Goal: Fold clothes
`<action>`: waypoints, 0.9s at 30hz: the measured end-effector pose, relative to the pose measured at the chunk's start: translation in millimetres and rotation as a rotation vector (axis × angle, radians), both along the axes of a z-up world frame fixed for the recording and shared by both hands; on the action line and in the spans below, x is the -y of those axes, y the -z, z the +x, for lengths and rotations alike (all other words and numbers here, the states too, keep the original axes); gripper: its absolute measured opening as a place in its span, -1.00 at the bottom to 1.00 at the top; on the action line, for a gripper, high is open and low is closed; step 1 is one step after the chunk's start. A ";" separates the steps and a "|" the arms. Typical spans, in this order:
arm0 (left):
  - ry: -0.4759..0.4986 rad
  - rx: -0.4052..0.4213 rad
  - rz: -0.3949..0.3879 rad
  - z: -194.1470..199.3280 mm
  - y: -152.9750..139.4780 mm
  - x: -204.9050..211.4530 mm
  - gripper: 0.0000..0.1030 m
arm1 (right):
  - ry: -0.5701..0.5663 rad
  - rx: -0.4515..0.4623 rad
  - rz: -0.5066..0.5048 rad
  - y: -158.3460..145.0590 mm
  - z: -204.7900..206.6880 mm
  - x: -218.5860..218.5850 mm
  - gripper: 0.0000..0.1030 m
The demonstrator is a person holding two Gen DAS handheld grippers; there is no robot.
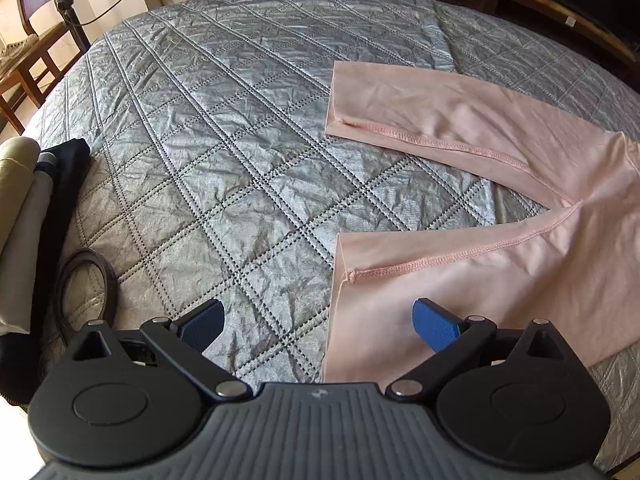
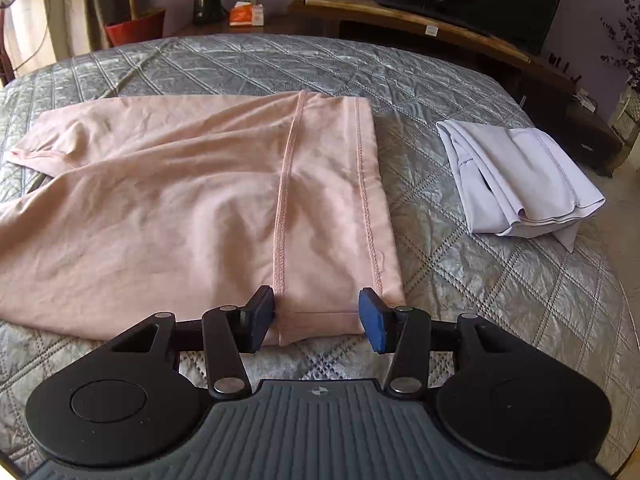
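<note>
Pink pants [image 1: 460, 128] lie flat on a grey quilted bed [image 1: 224, 140], legs spread apart and pointing left in the left wrist view. My left gripper [image 1: 318, 326] is open, and the hem of the near leg [image 1: 360, 312] lies between its fingers. In the right wrist view the pants [image 2: 180, 200] show their waistband end. My right gripper [image 2: 316, 316] is open, with the near waistband corner [image 2: 320, 320] between its blue pads, one of which [image 2: 372, 318] touches the fabric edge.
A folded white garment [image 2: 516, 180] lies on the bed to the right of the pants. A stack of folded clothes [image 1: 36, 208] and a dark ring [image 1: 86, 288] sit at the bed's left edge. A TV stand [image 2: 440, 28] and a wooden chair [image 1: 28, 52] stand beyond the bed.
</note>
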State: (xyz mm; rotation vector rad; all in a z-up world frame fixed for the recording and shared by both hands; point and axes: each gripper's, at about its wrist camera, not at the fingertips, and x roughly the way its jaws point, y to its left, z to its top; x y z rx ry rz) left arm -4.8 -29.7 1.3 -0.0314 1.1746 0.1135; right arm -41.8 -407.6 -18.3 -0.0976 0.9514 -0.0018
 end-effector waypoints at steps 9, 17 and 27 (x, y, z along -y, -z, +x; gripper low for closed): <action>0.013 -0.004 0.058 -0.5 10.0 9.9 1.00 | 0.026 0.023 0.098 -44.4 -16.8 24.5 0.12; 0.028 0.069 0.132 0.7 -2.7 15.4 0.97 | 0.010 0.154 0.218 -81.2 87.2 47.2 0.34; 0.110 0.060 0.208 -1.3 7.1 22.3 1.00 | 0.194 0.018 0.429 -34.4 190.7 76.0 0.34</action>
